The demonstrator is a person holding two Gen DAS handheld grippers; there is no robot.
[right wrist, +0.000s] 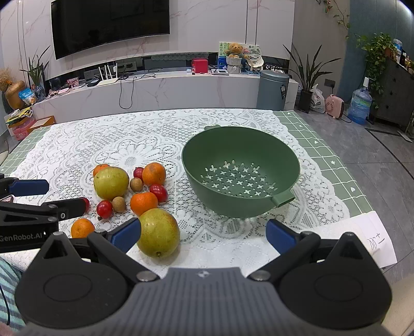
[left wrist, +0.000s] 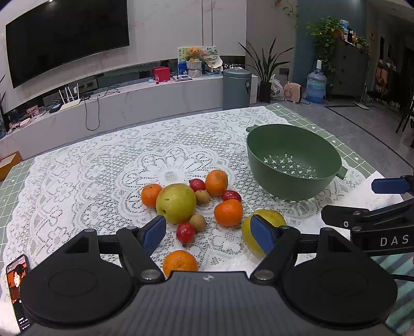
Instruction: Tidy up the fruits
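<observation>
We hold each hand-held gripper wide and empty: the left hand-held gripper [left wrist: 208, 234] low in its frame above the fruit, the right hand-held gripper [right wrist: 203, 236] beside a large pear [right wrist: 158, 232]. Oranges [left wrist: 228, 212], small red fruits [left wrist: 185, 232] and another pear [left wrist: 176, 203] cluster centre-left; the green colander [right wrist: 240, 155], centre-right, is empty. We judge round fruit may roll off if nudged, or pads snag the lace cloth [right wrist: 124, 137]. The counter [right wrist: 318, 144] faces a television [right wrist: 108, 23] and houseplants.
</observation>
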